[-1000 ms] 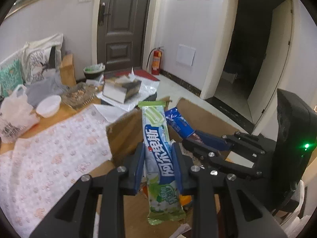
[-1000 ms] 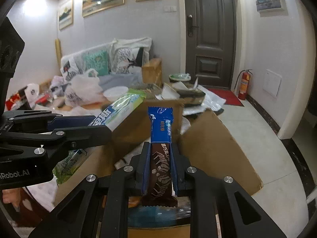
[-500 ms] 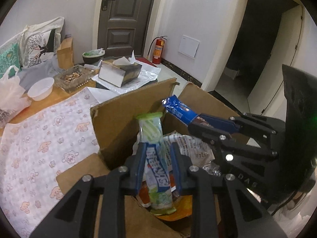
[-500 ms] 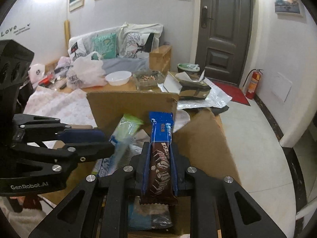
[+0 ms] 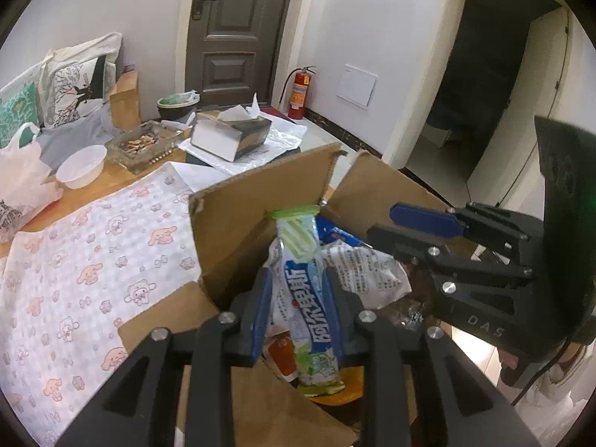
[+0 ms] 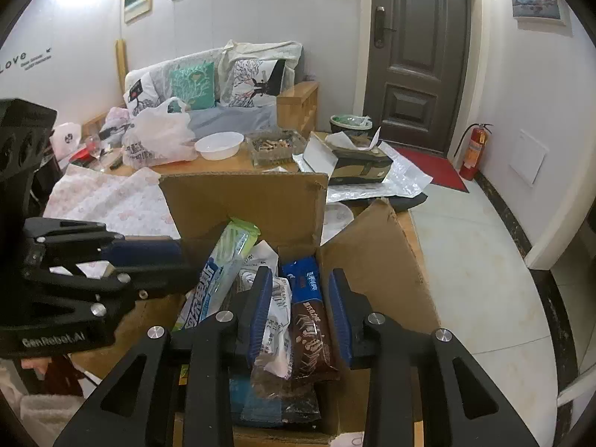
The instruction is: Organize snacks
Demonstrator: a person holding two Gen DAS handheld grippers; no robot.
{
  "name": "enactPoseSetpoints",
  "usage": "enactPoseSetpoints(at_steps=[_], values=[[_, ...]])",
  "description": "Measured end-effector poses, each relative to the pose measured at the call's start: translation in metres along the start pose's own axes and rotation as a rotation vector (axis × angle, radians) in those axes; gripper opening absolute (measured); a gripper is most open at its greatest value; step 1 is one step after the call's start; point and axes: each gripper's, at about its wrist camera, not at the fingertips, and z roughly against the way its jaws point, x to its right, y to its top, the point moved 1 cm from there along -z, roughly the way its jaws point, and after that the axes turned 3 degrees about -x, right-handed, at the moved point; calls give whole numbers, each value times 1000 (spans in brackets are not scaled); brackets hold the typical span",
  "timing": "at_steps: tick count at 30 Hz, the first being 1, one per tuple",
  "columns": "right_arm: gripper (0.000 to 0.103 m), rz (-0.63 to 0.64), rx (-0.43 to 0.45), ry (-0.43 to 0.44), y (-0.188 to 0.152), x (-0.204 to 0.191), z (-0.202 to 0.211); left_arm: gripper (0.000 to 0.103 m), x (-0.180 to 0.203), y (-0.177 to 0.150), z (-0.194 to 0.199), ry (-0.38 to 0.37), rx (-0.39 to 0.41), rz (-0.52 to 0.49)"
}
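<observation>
An open cardboard box (image 5: pixel 260 201) (image 6: pixel 242 201) holds several snack packets. My left gripper (image 5: pixel 298 313) sits over the box with its jaws spread apart; the green and blue candy packet (image 5: pixel 303 290) (image 6: pixel 219 272) stands loose between them, leaning in the box. My right gripper (image 6: pixel 300 313) is open over the box; the blue and brown chocolate bar (image 6: pixel 309 320) lies between its jaws on the other packets. The right gripper also shows in the left wrist view (image 5: pixel 417 223).
A patterned cloth (image 5: pixel 74 260) covers the table left of the box. Behind stand a white bowl (image 5: pixel 80 165), an ashtray (image 5: pixel 143 145), a tissue box (image 5: pixel 231 134) and a plastic bag (image 6: pixel 156 138). Tiled floor (image 6: pixel 476 260) lies to the right.
Both grippers lowered their packets into the box and opened. The candy packet and the chocolate bar now rest among the snacks inside.
</observation>
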Motion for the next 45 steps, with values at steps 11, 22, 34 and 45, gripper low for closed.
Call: enactPoseSetpoints(at_steps=[11, 22, 34, 45], values=[[62, 28, 133, 74, 3, -19, 38, 69, -7, -11, 60, 100, 144, -7], [85, 63, 403, 87, -9, -67, 104, 96, -17, -44, 152, 205, 392, 7], [103, 48, 477, 80, -39, -114, 103, 101, -46, -91, 176, 311, 497, 83], [103, 51, 465, 92, -39, -127, 99, 101, -64, -104, 174, 334, 488, 130]])
